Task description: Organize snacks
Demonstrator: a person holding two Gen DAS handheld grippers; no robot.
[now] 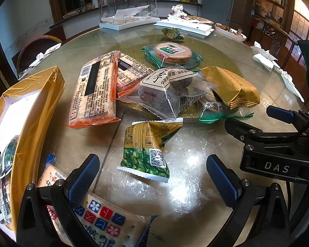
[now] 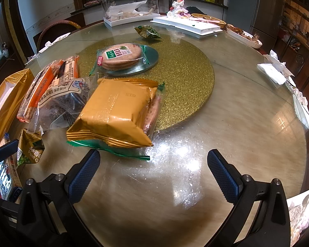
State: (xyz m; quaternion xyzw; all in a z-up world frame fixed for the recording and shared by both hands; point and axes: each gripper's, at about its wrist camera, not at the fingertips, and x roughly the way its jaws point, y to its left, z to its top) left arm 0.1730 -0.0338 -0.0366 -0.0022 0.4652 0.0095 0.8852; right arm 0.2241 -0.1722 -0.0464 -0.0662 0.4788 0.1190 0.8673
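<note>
Where print can be read: the black body of the right gripper, seen from the left wrist view, bears "DAS"; the small green-and-gold pouch (image 2: 29,148) shows "Peas G" in the right wrist view and a QR code in the left one.
Left gripper (image 1: 152,175): jaws spread wide, nothing between them; the pouch lies on the table just ahead, between the blue textured pads (image 1: 84,177).
Right gripper (image 2: 152,175): jaws likewise apart and empty, over bare glass.
Gold wrapper (image 2: 115,113): matte foil, crimped ends, embossed dot pattern, lying on a clear green-edged biscuit pack.
Orange-trimmed cracker packs (image 1: 94,90): two long clear sleeves, barcode and dense small print.
Clear bag (image 1: 166,90): dark round pieces inside, cream label with Chinese characters.
Round biscuits (image 2: 121,56): stacked in clear film on a metal disc.
Blue-edged cracker pack (image 1: 105,224): flower squares, under the left finger.
Gold box (image 1: 31,111): open, white inside, snacks in it, at left.
Table (image 2: 226,123): glossy glass, glittery gold round centre.
</note>
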